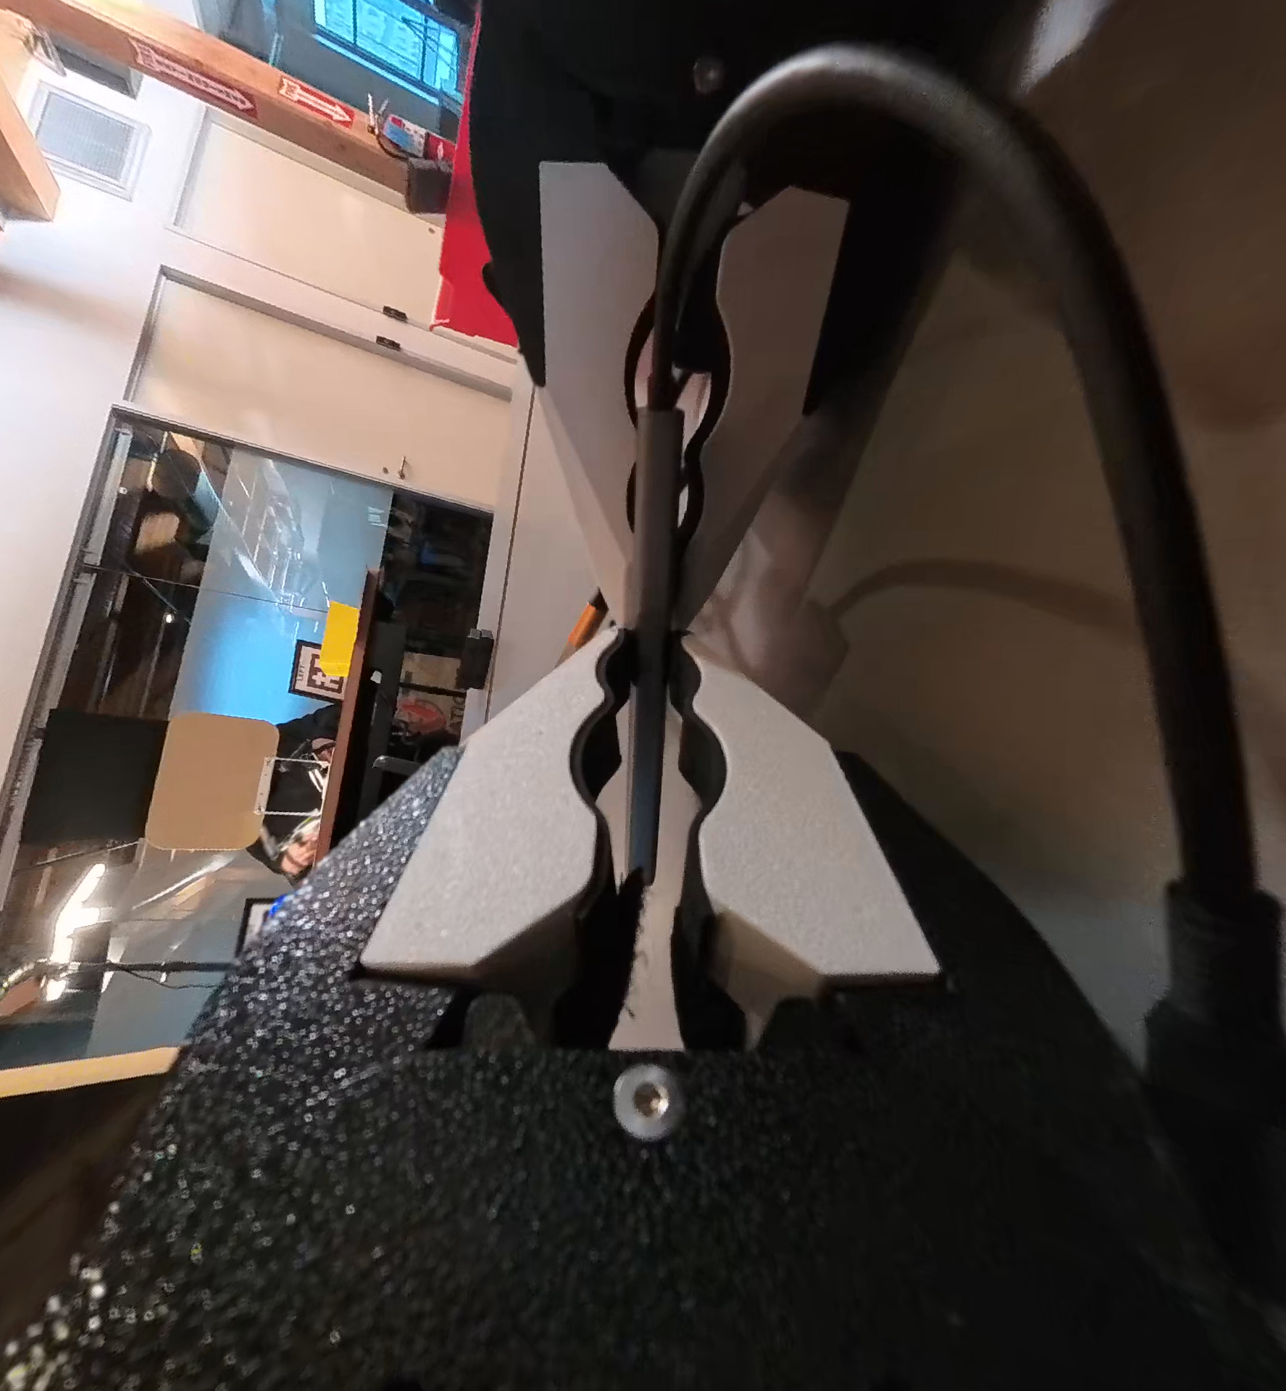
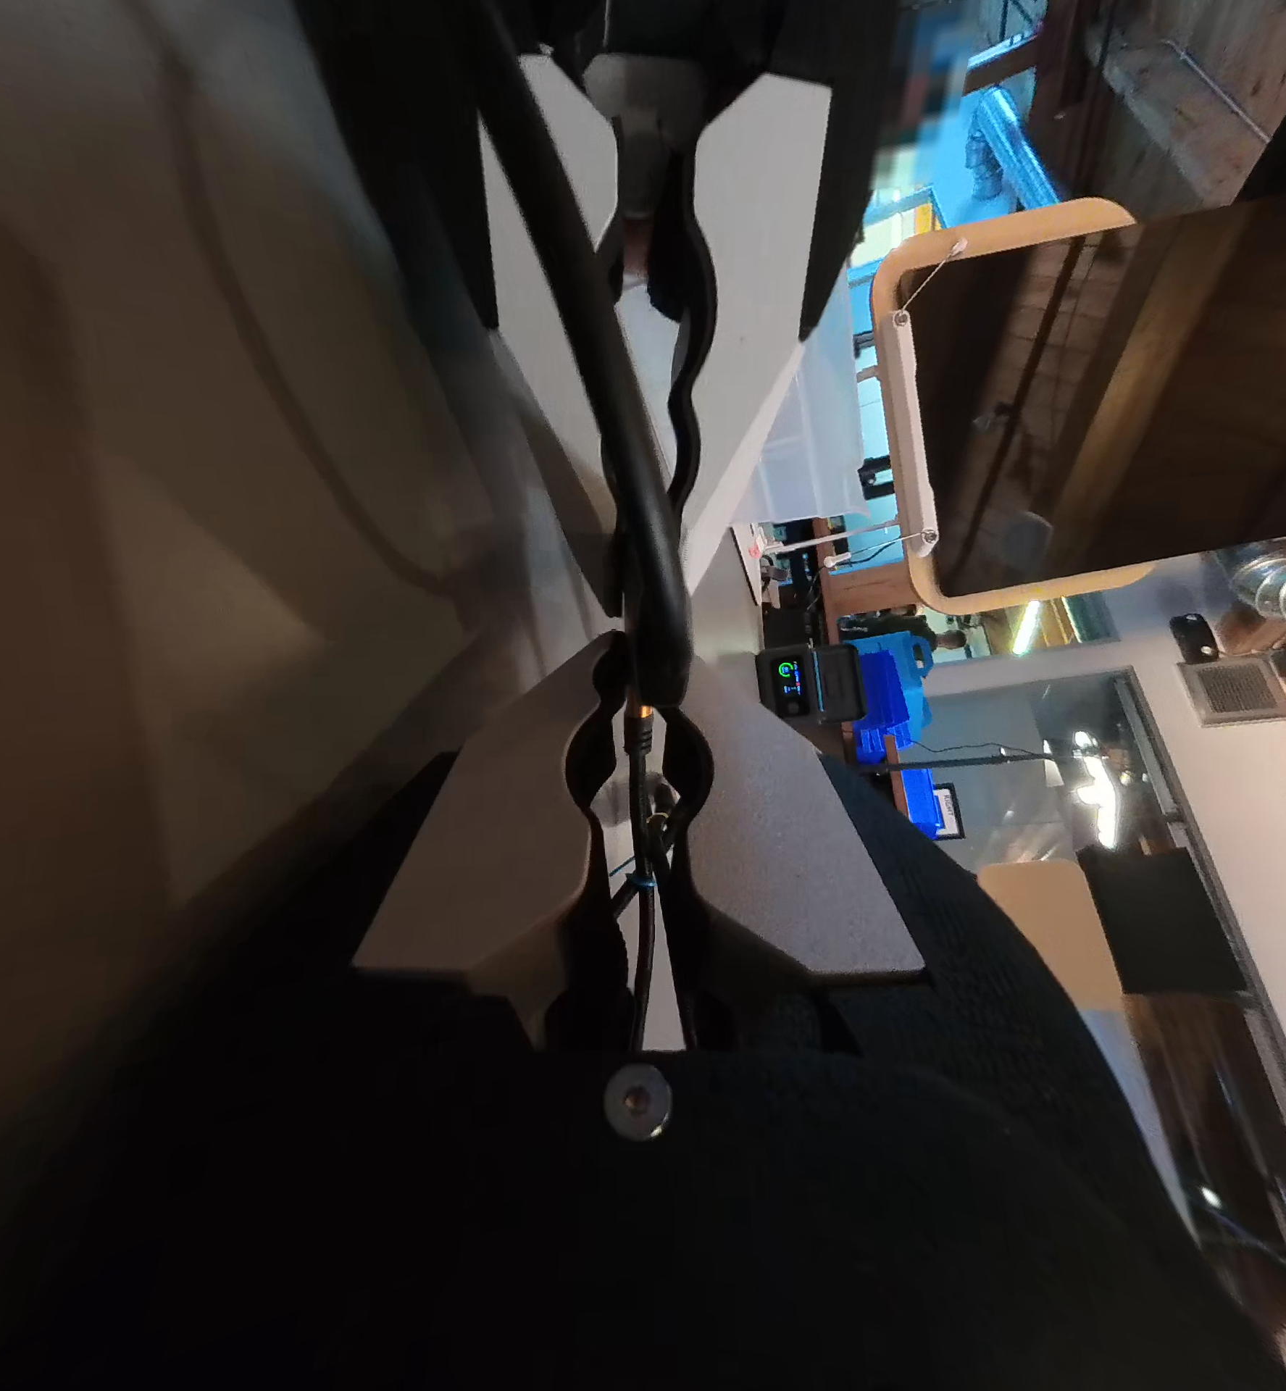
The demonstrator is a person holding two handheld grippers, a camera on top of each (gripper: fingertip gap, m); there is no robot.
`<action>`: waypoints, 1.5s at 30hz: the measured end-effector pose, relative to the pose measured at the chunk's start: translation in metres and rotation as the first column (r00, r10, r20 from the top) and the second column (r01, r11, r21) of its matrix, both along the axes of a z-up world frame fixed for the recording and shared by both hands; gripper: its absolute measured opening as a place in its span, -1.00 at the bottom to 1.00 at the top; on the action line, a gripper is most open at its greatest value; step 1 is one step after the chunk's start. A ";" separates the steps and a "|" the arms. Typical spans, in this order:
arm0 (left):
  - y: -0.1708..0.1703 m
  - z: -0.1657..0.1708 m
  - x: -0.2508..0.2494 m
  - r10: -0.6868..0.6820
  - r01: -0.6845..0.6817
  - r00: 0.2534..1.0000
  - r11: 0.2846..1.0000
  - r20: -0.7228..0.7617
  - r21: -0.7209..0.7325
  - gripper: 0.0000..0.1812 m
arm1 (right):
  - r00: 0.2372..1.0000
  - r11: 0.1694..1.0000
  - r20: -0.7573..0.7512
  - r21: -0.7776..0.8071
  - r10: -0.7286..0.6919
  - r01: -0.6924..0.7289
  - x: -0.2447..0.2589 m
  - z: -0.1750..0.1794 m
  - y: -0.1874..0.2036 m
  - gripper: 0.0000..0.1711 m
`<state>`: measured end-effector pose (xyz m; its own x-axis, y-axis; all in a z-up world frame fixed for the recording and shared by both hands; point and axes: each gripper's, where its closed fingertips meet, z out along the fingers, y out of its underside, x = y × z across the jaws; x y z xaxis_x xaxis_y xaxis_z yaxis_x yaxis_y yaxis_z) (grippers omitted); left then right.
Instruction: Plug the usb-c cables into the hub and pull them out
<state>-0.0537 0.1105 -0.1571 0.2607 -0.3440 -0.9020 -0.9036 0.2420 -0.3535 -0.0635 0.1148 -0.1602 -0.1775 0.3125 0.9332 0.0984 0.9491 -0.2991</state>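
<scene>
My left gripper (image 1: 651, 662) is shut on the hub (image 1: 643, 790), a thin dark grey slab seen edge-on between its grey pads. My right gripper (image 1: 655, 602) faces it tip to tip from above, with the slab's far part between its fingers. A thick black cable (image 1: 1121, 421) loops from the top of the left wrist view down the right side. In the right wrist view, my right gripper (image 2: 643, 662) is shut on the cable's plug (image 2: 638, 722), which has a brass-coloured collar. The black cable (image 2: 617, 421) runs up past the left gripper (image 2: 651, 587). The joint between plug and hub is hidden.
A pale beige surface (image 1: 1076, 677) lies close along one side of both grippers. Farther off are a small black device with a lit screen (image 2: 790, 689), blue bins (image 2: 888, 692), a framed dark panel (image 2: 1076, 376) and a glass wall (image 1: 248, 677).
</scene>
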 end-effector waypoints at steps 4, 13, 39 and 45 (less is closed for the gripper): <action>-0.004 0.000 0.004 -0.043 0.043 0.999 0.999 0.025 -0.016 -0.91 | 1.000 1.000 0.011 -0.029 0.011 -0.011 0.004 0.001 -0.004 -0.94; -0.004 -0.001 -0.014 -0.001 0.003 0.998 0.999 0.069 -0.037 -0.91 | 0.984 0.972 0.011 -0.154 -0.177 0.177 0.032 0.006 0.052 -0.96; 0.010 -0.001 -0.025 0.061 -0.058 0.995 0.998 0.075 -0.040 -0.91 | 0.711 0.289 0.373 -0.727 -0.596 0.623 0.287 0.134 0.192 -0.93; 0.010 -0.004 -0.025 0.061 -0.058 0.996 0.997 0.059 -0.044 -0.91 | 0.624 0.305 0.332 -0.652 -0.708 0.694 0.286 0.150 0.199 -0.44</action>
